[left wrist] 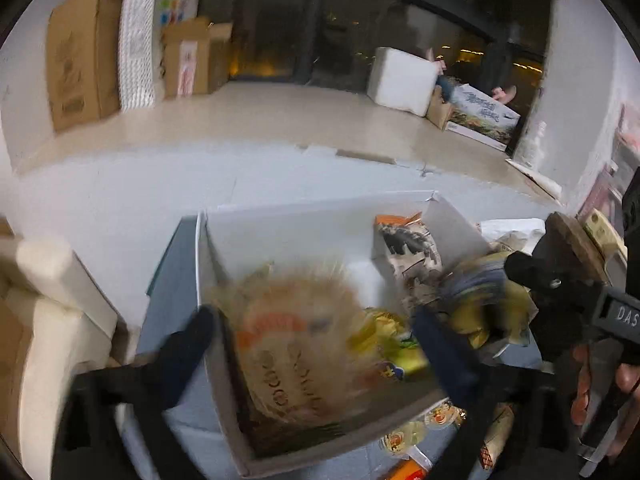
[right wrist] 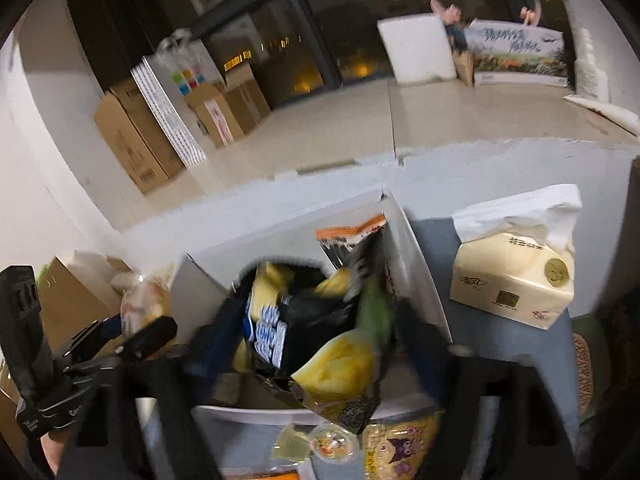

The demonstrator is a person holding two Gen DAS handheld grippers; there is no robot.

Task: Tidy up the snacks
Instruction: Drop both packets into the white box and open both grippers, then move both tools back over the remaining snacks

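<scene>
Snack bags, crinkly foil: tan one [left wrist: 296, 344] between left claw [left wrist: 316, 344], yellow-black one [right wrist: 320, 344] in right claw [right wrist: 312, 344], above white box [left wrist: 304, 216].

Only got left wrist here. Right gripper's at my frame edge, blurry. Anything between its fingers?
Observer: Yes. Right wrist view shows a black-and-yellow snack bag between the fingers of the right gripper, over the white box. The grip itself is too blurred to judge.
Operator: What's right of the box? Gripper blocks it.
Observer: A cream tissue pack, upright on the blue surface, apart from the box wall.
Operator: Anything in front of the box besides jelly cups?
Observer: A yellow packet with a purple cartoon figure.
</scene>
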